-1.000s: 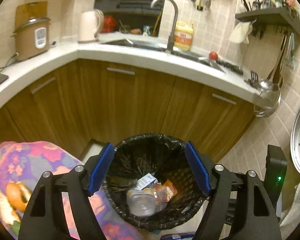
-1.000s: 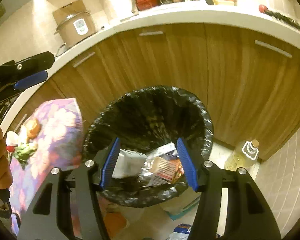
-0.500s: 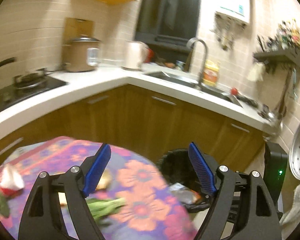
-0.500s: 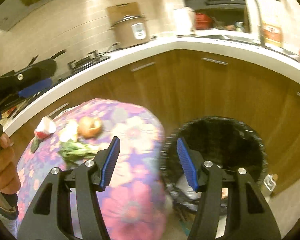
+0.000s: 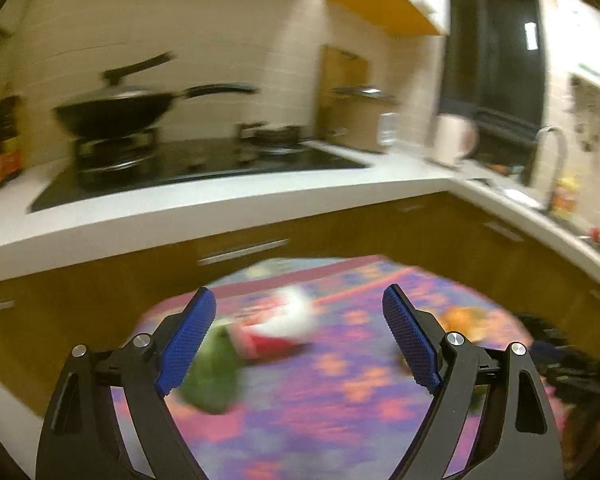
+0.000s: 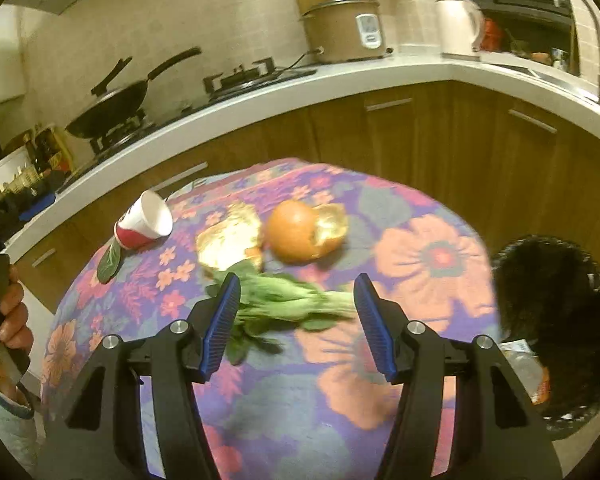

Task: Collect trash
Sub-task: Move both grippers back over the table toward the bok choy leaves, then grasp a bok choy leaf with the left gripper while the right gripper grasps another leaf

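Left wrist view: badly motion-blurred. Your left claw (image 5: 298, 340) is spread wide with nothing between its blue pads. Below it lies the flowered bench (image 5: 340, 420). On it, a red-and-white paper cup (image 5: 276, 332) on its side, and a green leaf (image 5: 214, 376) just beside the cup, close to the left pad. An orange smear at the right is probably the peel; too blurred to say more. Wok (image 5: 108, 114) and stove sit on the white worktop behind, well apart from the trash.

Right wrist view: sharper. Your right claw (image 6: 296, 322) is also spread wide and empty, hanging over a bunch of leafy greens (image 6: 284, 304) that lies crosswise between the pads. Whether the pads touch the bench cannot be told. Beyond the greens: orange peel (image 6: 306, 230), a pale crumpled scrap (image 6: 230, 238) just beside it, then the cup (image 6: 144, 222) tipped over with the single leaf (image 6: 109, 260) at its base. The black-lined trash bin (image 6: 556, 304) stands at the right, past the bench edge, with wrappers already inside.

Step in hand, as I judge it: reaching for the next pieces. Next move calls for lowering the right claw around the stems and closing on the thick bundle, not the loose leaf tips. The left is best aimed at the cup, gripping across its wall.
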